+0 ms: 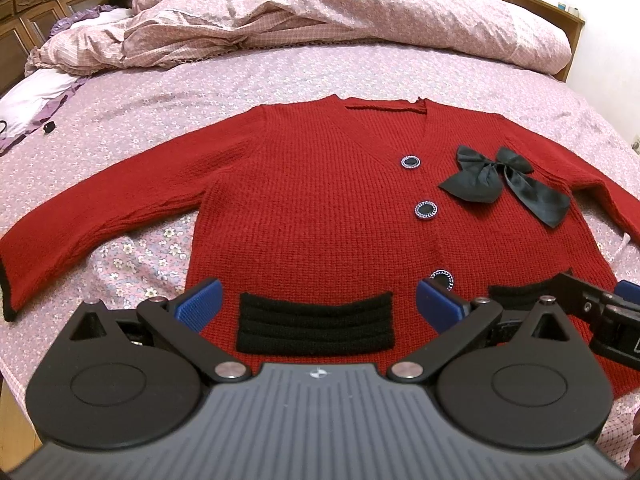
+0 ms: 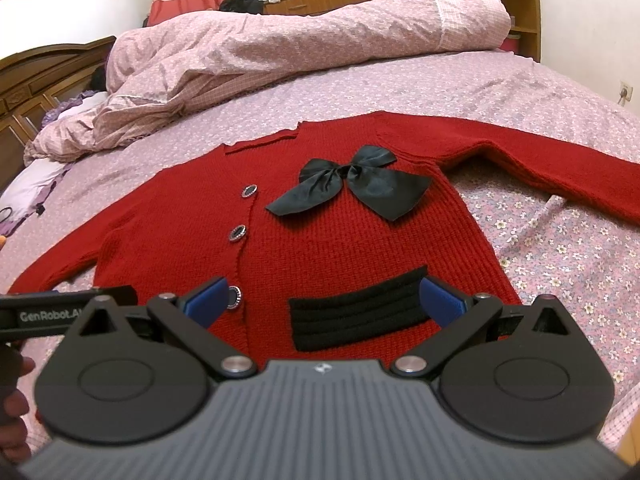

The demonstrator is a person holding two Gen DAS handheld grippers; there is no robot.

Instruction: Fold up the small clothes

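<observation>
Both grippers hover over the hem of a red cardigan (image 1: pixel 312 208), the left gripper (image 1: pixel 318 306) above the black pocket band (image 1: pixel 316 328) at 6 o'clock in its view, the right gripper (image 2: pixel 324 300) above the other pocket band (image 2: pixel 356 316); each pair of jaws stands wide apart, holding nothing. Spread front-up on the flowered bedsheet (image 1: pixel 152 92), the cardigan has one sleeve (image 1: pixel 100 204) running out toward 9 o'clock and the other sleeve (image 2: pixel 540 156) toward 3 o'clock, with a rumpled quilt (image 2: pixel 280 48) heaped beyond at 12 o'clock. Thick ribbed knit like this likely handles soft, limp and fairly light, stretching if dragged, so a pinch at a cuff, shoulder seam or hem corner seems safest. A satin bow (image 2: pixel 352 186) would slip and crease, and the three rimmed buttons (image 1: pixel 426 209) offer poor grip.
</observation>
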